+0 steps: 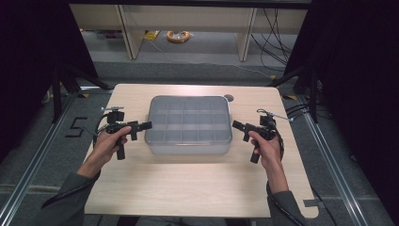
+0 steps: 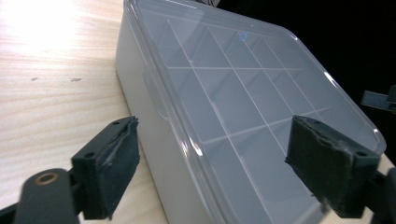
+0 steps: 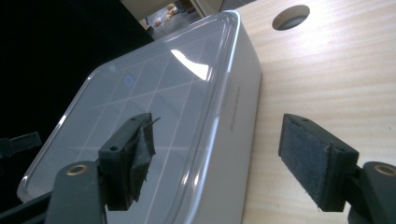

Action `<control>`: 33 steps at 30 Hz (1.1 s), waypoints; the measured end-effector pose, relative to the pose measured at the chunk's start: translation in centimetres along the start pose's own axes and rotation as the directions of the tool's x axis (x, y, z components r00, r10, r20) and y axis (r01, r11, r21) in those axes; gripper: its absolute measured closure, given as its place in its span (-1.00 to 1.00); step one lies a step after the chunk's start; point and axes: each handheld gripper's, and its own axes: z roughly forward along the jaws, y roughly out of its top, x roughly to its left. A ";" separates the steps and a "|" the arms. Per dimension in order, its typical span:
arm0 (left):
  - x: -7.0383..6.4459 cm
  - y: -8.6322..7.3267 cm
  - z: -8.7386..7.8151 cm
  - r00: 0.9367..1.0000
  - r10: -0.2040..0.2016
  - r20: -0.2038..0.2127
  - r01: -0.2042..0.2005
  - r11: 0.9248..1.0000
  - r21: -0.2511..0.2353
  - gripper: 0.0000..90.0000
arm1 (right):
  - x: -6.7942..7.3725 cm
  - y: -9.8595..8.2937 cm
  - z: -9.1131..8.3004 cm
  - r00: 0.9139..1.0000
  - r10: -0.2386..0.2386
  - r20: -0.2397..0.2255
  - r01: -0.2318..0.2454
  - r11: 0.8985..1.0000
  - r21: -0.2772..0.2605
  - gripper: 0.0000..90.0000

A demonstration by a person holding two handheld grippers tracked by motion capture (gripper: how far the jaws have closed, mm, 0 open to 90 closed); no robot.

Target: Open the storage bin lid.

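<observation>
1. Two grippers, one box. The translucent grey plastic organizer box with a clear lid and a grid of dividers [image 1: 188, 125] sits in the middle of the light wooden table [image 1: 188, 188], long axis running left to right across it, lid on.

2. Left gripper [image 1: 146, 125] is at the box's left short end, tips pointing inward at it, looks just beside the wall or barely touching; hard to call from the high view. In the left gripper view the jaws stand wide apart with nothing between the pads: one pad [image 2: 114, 163] is out over the table, the other is over the lid, so the box's left edge [image 2: 187, 140] runs right up the gap.

3. Right gripper [image 1: 236, 124] mirrors that at the right short end. Also spread wide and holding nothing. In the right gripper view one pad [image 3: 135, 154] hangs over the lid and the other is over bare wood, with the box's side wall [image 3: 233, 121] between them.

4. The key relation: the box lies between the two grippers, each about equally near its own end, both aimed along the long axis. I'd guess the next move is a two-handed pinch on the end rims, either to lift the box or pop the lid.

5. Round cable hole in the table [image 3: 290, 16] sits beyond the box's far right corner, out of the way.
</observation>
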 end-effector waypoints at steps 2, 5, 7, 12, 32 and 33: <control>0.7 0.4 0.4 0.999 -0.032 0.003 0.032 0.999 -0.011 -0.54 | -0.6 0.4 0.4 0.998 -0.070 -0.006 0.070 0.997 -0.021 -0.35; 1.4 0.8 0.8 0.998 -0.055 -0.003 0.055 0.998 -0.004 -0.48 | -0.5 1.1 1.6 0.998 -0.060 -0.022 0.059 0.998 -0.020 -0.28; 1.5 1.0 0.9 0.998 -0.057 -0.006 0.057 0.998 -0.011 -0.47 | -0.1 1.1 1.8 1.000 -0.010 -0.012 0.010 1.000 -0.004 -0.28; 2.0 1.3 1.3 0.998 -0.069 -0.014 0.069 0.998 -0.004 -0.37 | -0.4 1.2 3.1 1.000 0.009 -0.007 -0.009 1.000 0.023 -0.20; 2.1 1.5 3.8 0.996 -0.092 0.007 0.091 0.995 0.039 0.03 | -1.0 0.7 5.6 0.999 0.022 -0.037 -0.020 0.999 0.050 0.04; 2.1 1.5 4.0 0.996 -0.093 0.007 0.092 0.995 0.037 0.04 | -0.9 0.6 5.6 0.999 0.026 -0.032 -0.024 0.999 0.044 0.07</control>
